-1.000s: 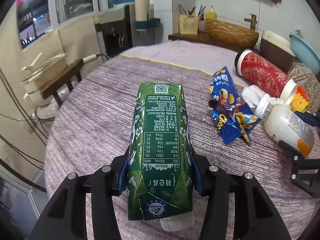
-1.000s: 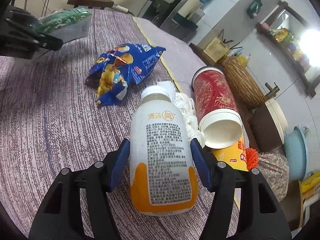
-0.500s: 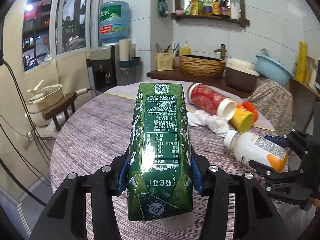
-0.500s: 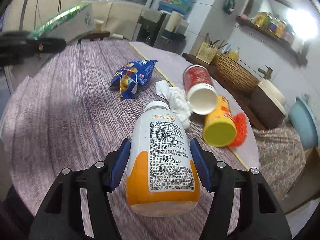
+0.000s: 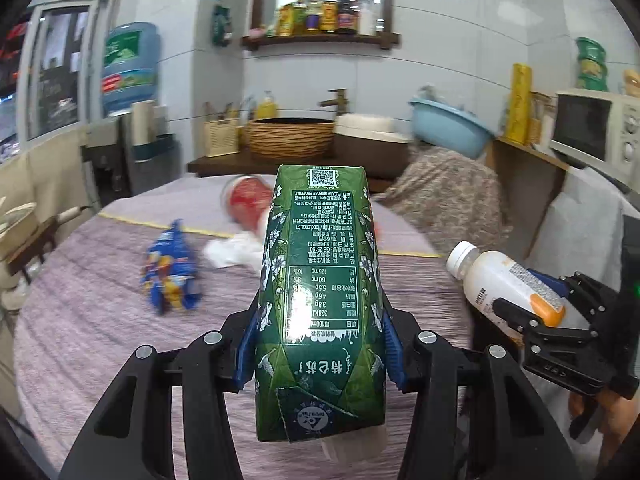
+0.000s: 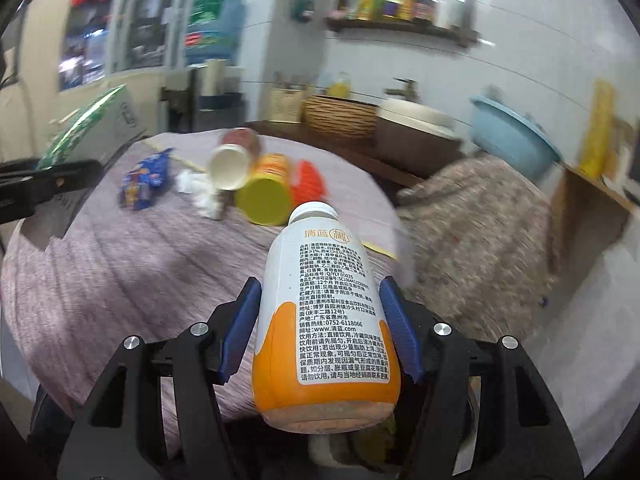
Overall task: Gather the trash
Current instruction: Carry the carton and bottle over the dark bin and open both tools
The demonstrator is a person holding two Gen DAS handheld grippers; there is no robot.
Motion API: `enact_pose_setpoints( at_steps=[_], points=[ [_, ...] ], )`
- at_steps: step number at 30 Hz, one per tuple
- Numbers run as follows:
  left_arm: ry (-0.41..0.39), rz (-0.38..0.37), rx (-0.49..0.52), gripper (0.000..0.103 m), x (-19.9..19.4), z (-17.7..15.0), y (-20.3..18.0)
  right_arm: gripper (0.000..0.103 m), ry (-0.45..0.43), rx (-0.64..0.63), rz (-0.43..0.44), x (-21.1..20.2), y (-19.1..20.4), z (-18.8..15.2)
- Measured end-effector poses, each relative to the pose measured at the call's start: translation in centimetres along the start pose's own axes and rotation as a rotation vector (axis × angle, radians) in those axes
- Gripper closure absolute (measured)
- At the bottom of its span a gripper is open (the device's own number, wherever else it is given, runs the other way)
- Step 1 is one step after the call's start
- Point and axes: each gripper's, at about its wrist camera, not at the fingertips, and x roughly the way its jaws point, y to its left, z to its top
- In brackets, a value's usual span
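Observation:
My left gripper (image 5: 320, 340) is shut on a green drink carton (image 5: 320, 280) and holds it above the table. My right gripper (image 6: 320, 328) is shut on a white and orange plastic bottle (image 6: 324, 300), also lifted; the bottle (image 5: 504, 280) and its gripper show at the right of the left wrist view. The carton (image 6: 88, 128) shows at the left of the right wrist view. On the round table lie a blue snack bag (image 5: 170, 272), crumpled white tissue (image 5: 232, 250), a red can (image 6: 236, 152) and a yellow can (image 6: 266, 192).
The table has a purple woven cloth (image 6: 120, 264). Behind it are a counter with a wicker basket (image 5: 290, 136), a pot, a blue basin (image 5: 448, 126) and a water dispenser (image 5: 128, 68). A floral-covered seat (image 6: 472, 216) stands to the right. An orange object (image 6: 308, 178) lies beside the yellow can.
Both grippers have risen and drawn back from the table with the carton and bottle in them. The views tilted up, so the remaining trash now lies farther away.

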Motion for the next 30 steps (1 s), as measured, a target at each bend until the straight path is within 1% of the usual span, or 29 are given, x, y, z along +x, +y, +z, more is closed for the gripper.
enact_pose_setpoints(
  at_steps=[2,4,6,8,10,12,16,20,22,26,28,30],
  points=[
    [0.005,-0.055,0.020,0.053,0.8,-0.1,-2.3,0.041,0.015,0.043,-0.065,-0.3,-2.5,-1.2],
    [0.013,-0.116,0.032,0.053,1.7,-0.2,-4.7,0.041,0.038,0.083,-0.160,-0.3,-5.3,-2.8],
    [0.022,-0.172,0.047,0.053,2.6,-0.3,-7.0,0.041,0.083,0.130,-0.209,0.2,-8.0,-4.6],
    [0.032,-0.214,0.069,0.053,3.6,-0.5,-9.1,0.041,0.119,0.171,-0.231,1.1,-9.8,-6.2],
    [0.052,-0.259,0.099,0.053,4.7,-0.9,-11.5,0.041,0.178,0.208,-0.232,3.1,-11.5,-8.0],
    [0.066,-0.290,0.120,0.053,5.5,-1.3,-13.2,0.041,0.228,0.244,-0.212,5.6,-12.7,-9.7],
    [0.115,-0.325,0.147,0.053,7.6,-2.3,-15.9,0.041,0.320,0.275,-0.188,10.5,-13.9,-12.5],
    [0.163,-0.334,0.166,0.053,9.5,-3.4,-17.5,0.042,0.395,0.312,-0.152,15.2,-14.6,-14.8],
    [0.178,-0.333,0.179,0.053,10.2,-4.0,-18.1,0.045,0.404,0.328,-0.141,16.6,-14.8,-15.8],
    [0.206,-0.330,0.199,0.053,11.3,-4.7,-19.1,0.044,0.435,0.324,-0.160,18.6,-15.1,-17.4],
    [0.216,-0.331,0.204,0.053,11.7,-5.0,-19.2,0.044,0.444,0.332,-0.159,19.2,-15.4,-17.7],
    [0.218,-0.328,0.216,0.053,12.0,-5.2,-19.5,0.044,0.436,0.341,-0.166,18.9,-15.5,-17.9]
  ],
)
